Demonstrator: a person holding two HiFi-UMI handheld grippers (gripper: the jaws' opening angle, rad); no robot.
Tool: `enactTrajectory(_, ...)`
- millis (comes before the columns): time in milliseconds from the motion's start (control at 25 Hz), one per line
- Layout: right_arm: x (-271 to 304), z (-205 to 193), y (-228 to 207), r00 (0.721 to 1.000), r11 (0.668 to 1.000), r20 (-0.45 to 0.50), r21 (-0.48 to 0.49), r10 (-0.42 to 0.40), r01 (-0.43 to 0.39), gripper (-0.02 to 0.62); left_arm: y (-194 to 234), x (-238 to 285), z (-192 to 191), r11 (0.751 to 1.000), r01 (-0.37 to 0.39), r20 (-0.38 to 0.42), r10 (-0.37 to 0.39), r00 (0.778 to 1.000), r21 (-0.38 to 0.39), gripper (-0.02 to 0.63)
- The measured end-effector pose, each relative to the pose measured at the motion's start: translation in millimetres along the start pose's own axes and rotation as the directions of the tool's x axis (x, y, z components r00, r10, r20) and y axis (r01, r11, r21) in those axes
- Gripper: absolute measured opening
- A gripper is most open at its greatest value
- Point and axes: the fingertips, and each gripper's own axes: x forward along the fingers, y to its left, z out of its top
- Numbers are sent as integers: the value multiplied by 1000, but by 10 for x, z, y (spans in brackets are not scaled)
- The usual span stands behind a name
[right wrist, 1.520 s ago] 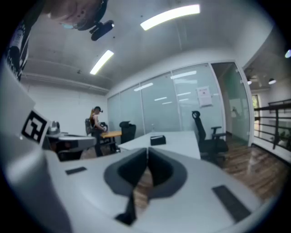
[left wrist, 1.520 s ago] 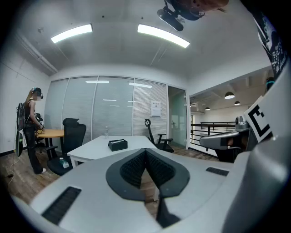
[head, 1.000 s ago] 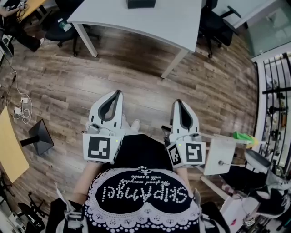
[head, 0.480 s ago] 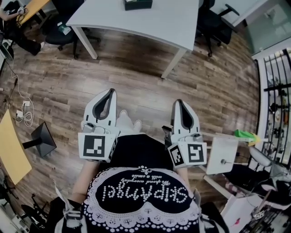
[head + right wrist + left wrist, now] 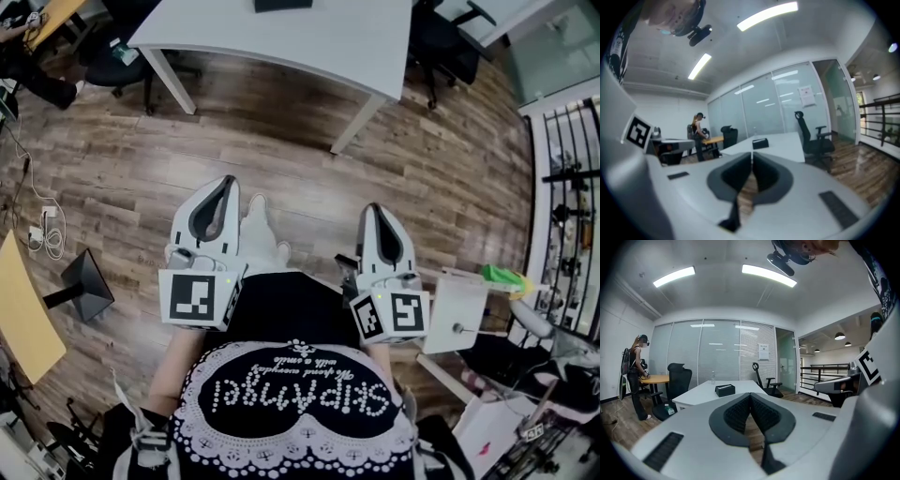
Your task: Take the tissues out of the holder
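The black tissue holder (image 5: 281, 4) sits on a white table (image 5: 309, 37) far ahead of me, cut off by the top edge of the head view. It shows small in the left gripper view (image 5: 725, 389) and in the right gripper view (image 5: 760, 143). No tissue can be made out from here. My left gripper (image 5: 225, 180) and right gripper (image 5: 373, 208) are held in front of my body, over the wooden floor and well short of the table. Both have their jaws closed tip to tip with nothing between them (image 5: 750, 394) (image 5: 752, 153).
Black office chairs stand at the table's left (image 5: 117, 61) and right (image 5: 441, 47). A person (image 5: 636, 376) stands by a wooden desk on the far left. Cables (image 5: 42, 225) and a black stand (image 5: 82, 281) lie on the floor to the left. A railing (image 5: 562, 187) runs along the right.
The table and holder have slid toward the top edge of the head view. My left gripper has shifted slightly left and up. Both grippers remain shut.
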Motion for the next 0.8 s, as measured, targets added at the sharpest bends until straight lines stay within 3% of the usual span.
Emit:
enactTrajectory(240,456,99,66,1000,1000,-15,-22,-1,1,35,350,354,59,1000,-10,8,10,1000,-25,23)
enactTrajectory(800,1779,468,128,998,998,-12,-16,-59,59,34,1186,1488,394,996,81,26,-80,996,-34,23)
